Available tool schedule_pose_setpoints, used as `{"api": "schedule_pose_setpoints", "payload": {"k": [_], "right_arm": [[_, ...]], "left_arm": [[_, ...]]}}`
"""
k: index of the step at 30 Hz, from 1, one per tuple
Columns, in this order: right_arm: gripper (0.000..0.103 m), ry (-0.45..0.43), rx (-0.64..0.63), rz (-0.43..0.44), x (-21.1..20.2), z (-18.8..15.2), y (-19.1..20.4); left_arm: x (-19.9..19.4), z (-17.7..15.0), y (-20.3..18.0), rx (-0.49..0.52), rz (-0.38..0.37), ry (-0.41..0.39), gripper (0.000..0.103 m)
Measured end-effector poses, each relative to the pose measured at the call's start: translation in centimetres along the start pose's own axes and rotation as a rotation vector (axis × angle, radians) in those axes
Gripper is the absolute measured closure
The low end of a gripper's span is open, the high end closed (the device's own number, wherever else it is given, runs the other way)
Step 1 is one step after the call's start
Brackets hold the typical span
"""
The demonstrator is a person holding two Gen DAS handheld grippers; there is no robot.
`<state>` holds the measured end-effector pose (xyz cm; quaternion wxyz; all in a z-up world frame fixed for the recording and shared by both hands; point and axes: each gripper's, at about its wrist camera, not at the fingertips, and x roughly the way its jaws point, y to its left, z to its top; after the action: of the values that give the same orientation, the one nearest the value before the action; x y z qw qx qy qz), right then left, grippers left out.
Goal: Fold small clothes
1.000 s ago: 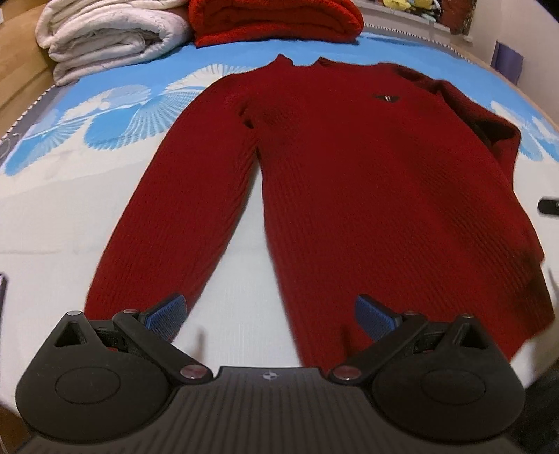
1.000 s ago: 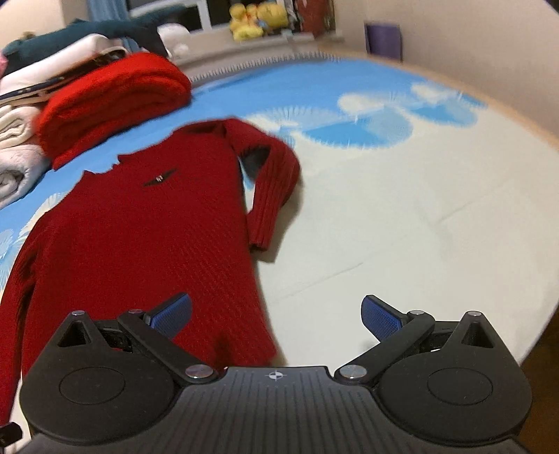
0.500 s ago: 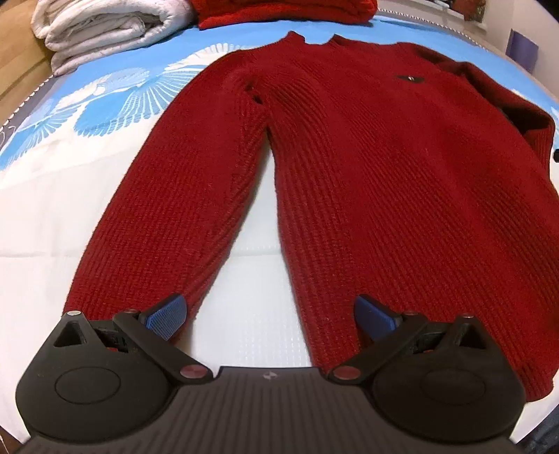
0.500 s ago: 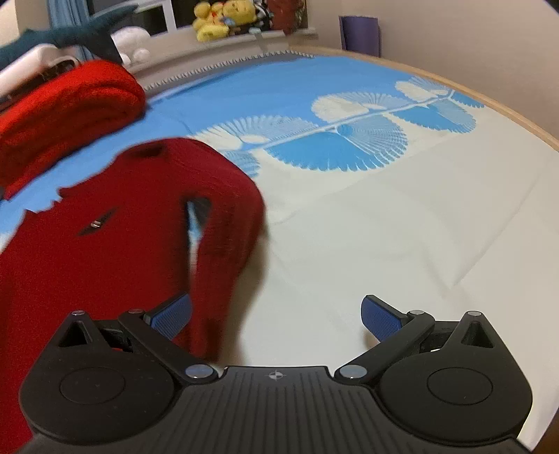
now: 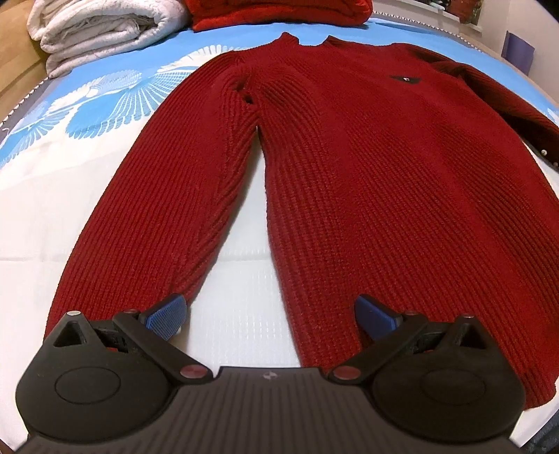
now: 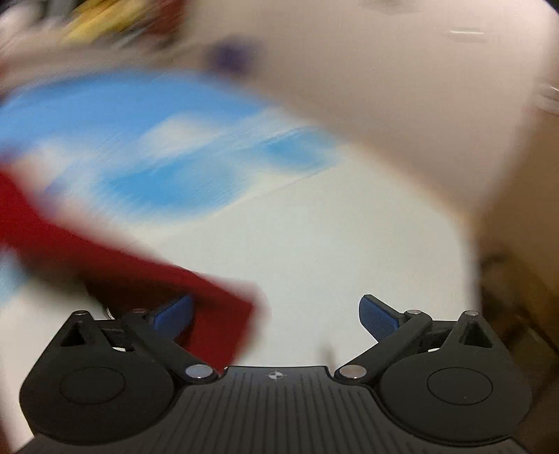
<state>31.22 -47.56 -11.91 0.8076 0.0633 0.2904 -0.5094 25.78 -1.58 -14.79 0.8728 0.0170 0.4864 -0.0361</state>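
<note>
A dark red knit sweater lies flat, front up, on the blue and white bedsheet. Its left sleeve runs down beside the body. My left gripper is open and empty, low over the gap between the sleeve cuff and the hem. In the right wrist view, which is motion-blurred, the end of the other sleeve lies just in front of my open, empty right gripper, by its left fingertip.
A folded white blanket and a folded red knit lie at the head of the bed. A dark object shows at the sweater's right edge. The bed's right edge is close to my right gripper.
My left gripper has come closer to the sweater's hem and sleeve cuff. My right gripper has swung quickly right toward the folded-in sleeve's end; its view is now blurred.
</note>
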Motion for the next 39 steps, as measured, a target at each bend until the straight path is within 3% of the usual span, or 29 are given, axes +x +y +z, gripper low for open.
{"api": "schedule_pose_setpoints", "payload": {"k": [1,3,5,8,12,14,15,16,17,20,22,23,25,26,28,30,34,37,39], "right_arm": [[0.003,0.024,0.047,0.060,0.0,0.3,-1.3],[0.003,0.136,0.075,0.264,0.1,-0.4,-2.5],[0.003,0.261,0.017,0.495,-0.7,-1.6,-2.2],[0.003,0.349,-0.075,0.733,-3.7,-3.1,-1.1],[0.002,0.386,-0.133,0.842,-7.4,-4.4,-0.9],[0.002,0.459,-0.131,0.860,-7.9,-5.1,-0.8],[0.002,0.500,-0.126,0.865,-8.3,-5.4,-0.6],[0.002,0.539,-0.120,0.866,-8.5,-5.8,-0.4],[0.002,0.580,-0.113,0.856,-8.7,-6.3,-0.1],[0.011,0.670,-0.039,0.853,-9.4,-7.8,0.6],[0.016,0.778,0.077,0.961,-10.1,-8.7,1.1],[0.016,0.771,0.084,1.012,-11.2,-8.5,1.4],[0.010,0.691,-0.048,1.188,-14.4,-8.2,3.1],[0.009,0.650,-0.140,1.293,-16.4,-8.3,3.8],[0.012,0.605,-0.256,1.415,-18.2,-8.1,4.4],[0.011,0.575,-0.251,1.401,-16.9,-7.2,3.8],[0.009,0.558,-0.161,1.090,-10.9,-6.7,1.8],[0.009,0.520,-0.241,0.869,-8.4,-7.4,1.1],[0.009,0.466,-0.353,0.794,-8.1,-8.1,1.6]], "left_arm": [[0.0,0.0,0.1,-0.003,-0.001,0.003,0.000],[0.0,0.1,0.2,-0.016,-0.011,0.015,0.000],[0.1,0.4,0.3,-0.033,-0.031,0.033,0.000],[-0.1,0.7,0.4,-0.077,-0.105,0.044,0.000],[-0.7,0.6,0.0,-0.075,-0.202,0.026,0.004],[-0.8,0.4,-0.1,-0.078,-0.272,0.043,0.021],[-0.9,0.3,-0.3,-0.077,-0.267,0.035,0.033],[-1.2,0.1,-0.4,-0.072,-0.237,0.012,0.059],[-1.3,0.0,-0.5,-0.053,-0.209,0.002,0.075],[-1.7,-0.3,0.1,-0.077,-0.202,-0.018,0.083],[-2.0,-0.3,0.4,-0.066,-0.144,-0.042,0.085],[-2.0,-0.1,0.9,-0.064,-0.104,-0.049,0.085],[-1.4,-0.1,2.8,-0.107,-0.047,-0.058,0.086],[-1.4,0.0,3.6,-0.130,-0.025,-0.064,0.086],[-1.5,0.5,5.4,-0.157,0.035,-0.078,0.086],[-1.5,0.8,6.7,-0.183,0.065,-0.082,0.086],[-1.3,1.3,7.2,-0.203,0.082,-0.073,0.086],[-1.4,1.4,6.7,-0.200,0.093,-0.067,0.085],[-1.5,1.4,6.1,-0.186,0.111,-0.067,0.085]]}}
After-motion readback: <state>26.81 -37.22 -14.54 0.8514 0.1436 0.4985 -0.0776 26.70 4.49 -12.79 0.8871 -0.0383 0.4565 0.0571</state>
